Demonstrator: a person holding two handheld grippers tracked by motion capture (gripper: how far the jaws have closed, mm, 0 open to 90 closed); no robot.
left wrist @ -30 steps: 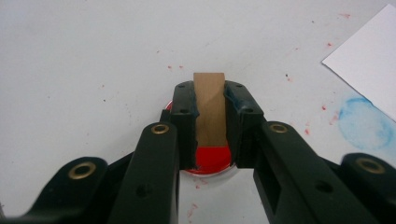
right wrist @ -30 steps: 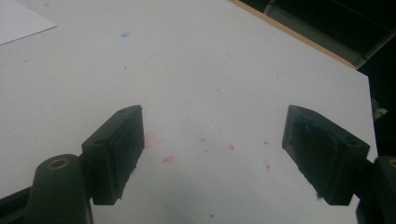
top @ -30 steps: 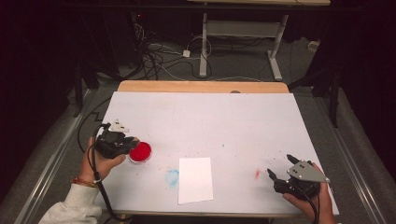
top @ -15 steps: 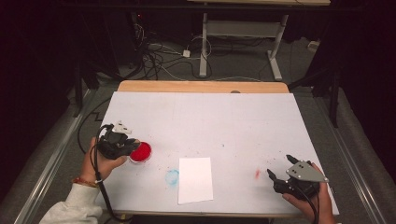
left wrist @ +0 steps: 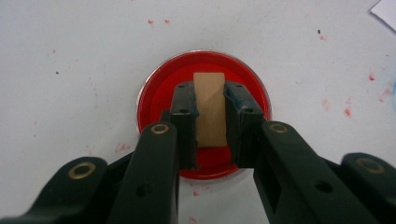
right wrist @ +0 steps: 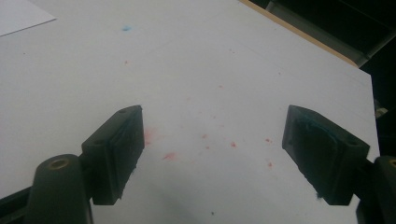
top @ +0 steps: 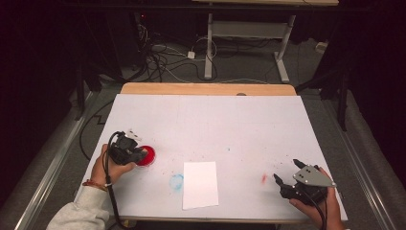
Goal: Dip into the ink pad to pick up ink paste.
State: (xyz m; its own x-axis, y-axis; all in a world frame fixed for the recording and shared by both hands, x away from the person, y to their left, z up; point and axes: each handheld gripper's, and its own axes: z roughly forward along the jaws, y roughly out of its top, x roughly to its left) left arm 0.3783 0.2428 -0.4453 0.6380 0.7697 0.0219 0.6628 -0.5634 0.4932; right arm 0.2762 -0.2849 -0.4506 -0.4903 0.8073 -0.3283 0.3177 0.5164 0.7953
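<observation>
A small tan wooden block (left wrist: 209, 109) stands clamped between the two black jaws of the left gripper (left wrist: 210, 116), directly over a shallow round dish of red paint (left wrist: 204, 114). The left gripper view shows the block's end above the red surface; whether it touches the paint is hard to tell from this angle. In the high view the block is hidden by the left gripper (top: 128, 149), and the red dish (top: 146, 155) sits at the near left of the white-covered table (top: 210, 124), just beside the hand.

To the right of the dish lie a faint blue paint smudge (top: 176, 181) and a blank white rectangular sheet of paper (top: 200, 184), near the front edge. At the near right, the right gripper (top: 286, 173) rests with jaws spread wide and holding nothing; its own view shows red paint specks (right wrist: 169, 156) on the table between them.
</observation>
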